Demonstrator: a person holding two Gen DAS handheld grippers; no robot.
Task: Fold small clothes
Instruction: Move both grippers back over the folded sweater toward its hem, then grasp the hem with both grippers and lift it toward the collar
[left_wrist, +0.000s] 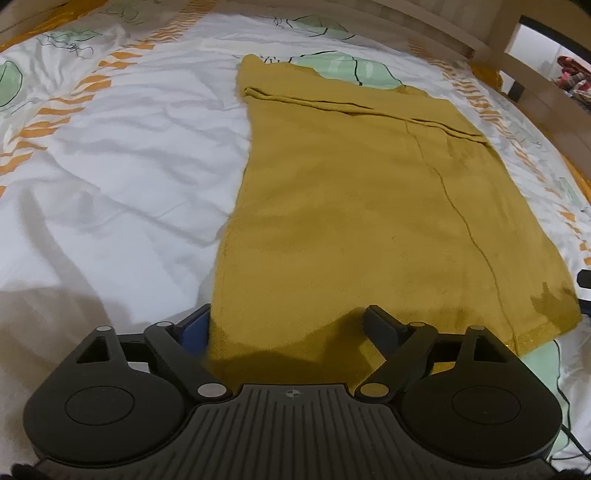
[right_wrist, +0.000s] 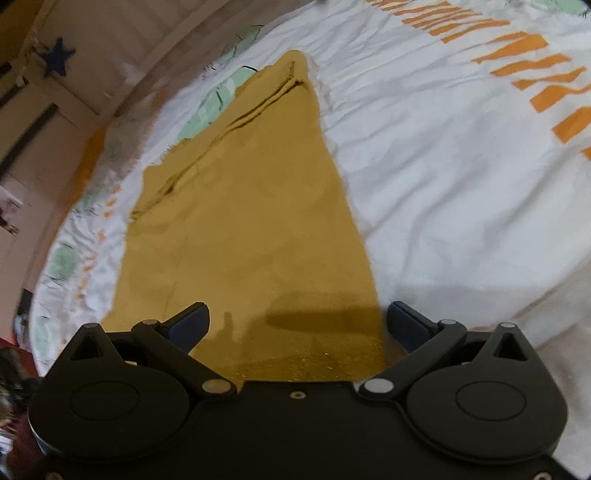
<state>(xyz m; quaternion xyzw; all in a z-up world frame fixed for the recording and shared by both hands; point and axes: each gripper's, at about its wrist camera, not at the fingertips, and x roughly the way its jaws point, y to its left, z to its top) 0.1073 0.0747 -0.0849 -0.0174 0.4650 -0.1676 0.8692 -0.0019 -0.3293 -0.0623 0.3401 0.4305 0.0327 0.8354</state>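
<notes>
A mustard-yellow garment (left_wrist: 351, 206) lies flat on the bed, with a folded band across its far end and a seam running along its length. My left gripper (left_wrist: 288, 326) is open wide over the garment's near edge. Its left finger sits at the cloth's left border and its right finger is above the fabric. In the right wrist view the same garment (right_wrist: 251, 229) stretches away from me. My right gripper (right_wrist: 297, 321) is open too. The near hem lies between its fingers and the pads do not press on it.
The bed sheet (left_wrist: 122, 155) is white and wrinkled, with orange stripes and green leaf prints. A wooden bed frame (left_wrist: 535, 74) runs along the far right. A wooden panel with a blue star (right_wrist: 57, 57) stands beyond the bed's far left in the right wrist view.
</notes>
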